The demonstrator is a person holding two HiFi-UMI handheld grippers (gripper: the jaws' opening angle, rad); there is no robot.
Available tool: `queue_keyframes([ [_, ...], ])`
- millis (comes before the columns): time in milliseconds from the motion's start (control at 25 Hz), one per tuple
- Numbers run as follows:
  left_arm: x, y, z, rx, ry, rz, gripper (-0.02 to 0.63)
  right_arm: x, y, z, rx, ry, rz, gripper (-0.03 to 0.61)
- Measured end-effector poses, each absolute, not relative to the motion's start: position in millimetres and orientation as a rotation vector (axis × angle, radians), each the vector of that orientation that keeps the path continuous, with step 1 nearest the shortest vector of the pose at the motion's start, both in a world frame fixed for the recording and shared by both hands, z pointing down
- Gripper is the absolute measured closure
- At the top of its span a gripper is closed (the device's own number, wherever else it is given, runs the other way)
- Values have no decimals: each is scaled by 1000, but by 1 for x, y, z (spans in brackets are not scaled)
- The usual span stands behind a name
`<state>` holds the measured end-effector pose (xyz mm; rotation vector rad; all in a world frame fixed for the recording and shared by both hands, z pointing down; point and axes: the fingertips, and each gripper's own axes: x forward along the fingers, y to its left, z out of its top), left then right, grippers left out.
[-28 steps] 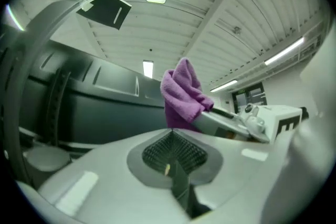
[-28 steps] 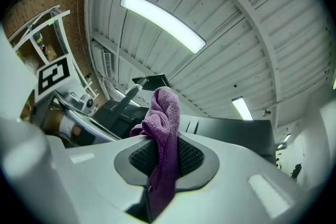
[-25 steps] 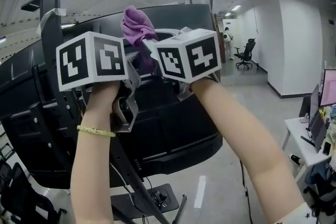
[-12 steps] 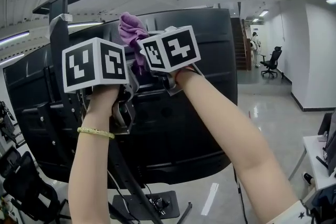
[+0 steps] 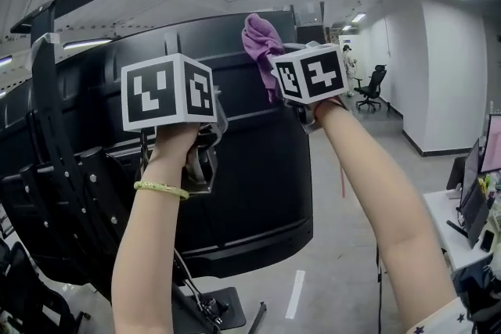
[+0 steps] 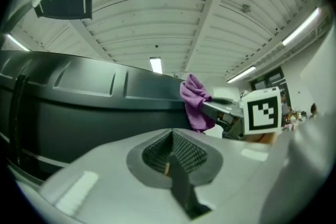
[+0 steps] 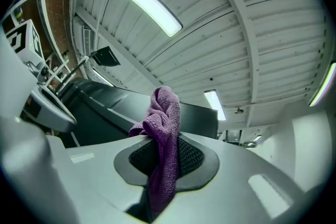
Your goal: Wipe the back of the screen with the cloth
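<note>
The screen's black back [image 5: 250, 168] fills the middle of the head view. A purple cloth [image 5: 261, 43] is bunched against its top edge near the upper right corner. My right gripper [image 7: 163, 162] is shut on that cloth [image 7: 164, 123], which sticks out past the jaws toward the screen [image 7: 115, 105]. To the left and lower, my left gripper [image 6: 170, 155] is held up before the screen's back [image 6: 79, 107] with its jaws shut and nothing between them. The left gripper view shows the cloth [image 6: 195, 102] to its right.
A black stand arm [image 5: 47, 98] with a top bar [image 5: 59, 4] rises at the left. The stand's base plate [image 5: 215, 309] lies on the floor below. Desks with monitors [image 5: 473, 184] stand at the right. An office chair [image 5: 370, 82] and a person [image 5: 348, 62] are far down the aisle.
The right gripper has carried the cloth rightward along the screen's top edge, toward its right corner. The left gripper has kept its place in front of the screen.
</note>
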<state>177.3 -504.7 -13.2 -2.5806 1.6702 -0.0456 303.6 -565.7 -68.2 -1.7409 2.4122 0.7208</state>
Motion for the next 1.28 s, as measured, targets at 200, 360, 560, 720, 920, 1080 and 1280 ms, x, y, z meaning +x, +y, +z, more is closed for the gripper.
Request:
queue_keyframes([
  [200, 193, -506, -10, -2586, 1662, -48, 606, 337, -559, -65, -1861, 2336, 904, 520],
  [360, 186, -500, 0, -2564, 1680, -30, 606, 288, -542, -54, -1745, 2420, 1217, 520],
  [560, 176, -478, 41, -2550, 1677, -3, 606, 253, -544, 17, -1751, 2474, 1635, 520],
  [720, 165, -460, 100, -2540, 1695, -5, 606, 251, -543, 89, -1746, 2520, 1646, 520],
  [920, 156, -448, 211, -2473, 1756, -55, 606, 243, -541, 196, -1727, 2677, 1530, 520],
  [1080, 151, -451, 290, -2517, 1760, -7, 606, 243, -541, 282, -1742, 2785, 1359, 520],
  [1280, 140, -453, 368, -2542, 1837, -12, 606, 245, -535, 373, -1775, 2912, 1283, 520],
])
